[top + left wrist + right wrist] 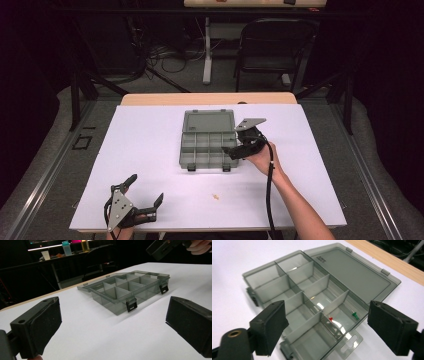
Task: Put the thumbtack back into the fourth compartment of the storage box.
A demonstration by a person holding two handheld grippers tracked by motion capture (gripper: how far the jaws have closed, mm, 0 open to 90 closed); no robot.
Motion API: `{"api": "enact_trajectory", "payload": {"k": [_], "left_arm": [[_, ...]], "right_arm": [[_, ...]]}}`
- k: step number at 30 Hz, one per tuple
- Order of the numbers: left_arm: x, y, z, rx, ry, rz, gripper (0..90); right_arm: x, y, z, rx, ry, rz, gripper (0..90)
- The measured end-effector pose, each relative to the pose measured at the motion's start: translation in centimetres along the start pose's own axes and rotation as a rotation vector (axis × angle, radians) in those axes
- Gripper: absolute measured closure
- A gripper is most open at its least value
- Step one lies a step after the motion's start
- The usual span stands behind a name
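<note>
A smoky grey compartment box (207,147) lies open mid-table, its lid (208,121) flat behind it. My right gripper (239,145), held in a hand, hovers over the box's right end with jaws open and nothing between them. In the right gripper view, my right gripper (328,315) looks down on a small red pin (330,319) beside a divider. A green pin (355,314) lies in the compartment next to the lid hinge. My left gripper (146,188) rests open at the front left, far from the box (130,288), with nothing in its jaws (116,315).
A small orange speck (215,196) lies on the white tabletop (150,150) in front of the box. Beyond the far edge stand a black folding chair (272,47), a table leg (207,50) and floor cables. Bottles and a cup (45,255) stand on a distant desk.
</note>
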State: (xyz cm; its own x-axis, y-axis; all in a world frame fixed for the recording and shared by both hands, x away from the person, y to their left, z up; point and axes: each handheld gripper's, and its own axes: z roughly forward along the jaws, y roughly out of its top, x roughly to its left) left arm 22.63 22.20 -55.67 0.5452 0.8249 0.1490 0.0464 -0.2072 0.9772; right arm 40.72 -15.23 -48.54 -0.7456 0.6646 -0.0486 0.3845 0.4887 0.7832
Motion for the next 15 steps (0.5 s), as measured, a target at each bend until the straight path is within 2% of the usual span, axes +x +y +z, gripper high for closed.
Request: {"api": "enact_trajectory", "payload": {"k": [5,15], "left_arm": [[0.0,0.0,0.0,0.002,0.002,0.000,0.1],[0.1,0.0,0.1,0.004,0.001,0.000,0.1]], "right_arm": [[1.0,-0.4,-1.2,-0.022,0.022,-0.003,11.8],[3.2,-0.8,-1.4,-0.005,0.063,-0.026,5.5]]}}
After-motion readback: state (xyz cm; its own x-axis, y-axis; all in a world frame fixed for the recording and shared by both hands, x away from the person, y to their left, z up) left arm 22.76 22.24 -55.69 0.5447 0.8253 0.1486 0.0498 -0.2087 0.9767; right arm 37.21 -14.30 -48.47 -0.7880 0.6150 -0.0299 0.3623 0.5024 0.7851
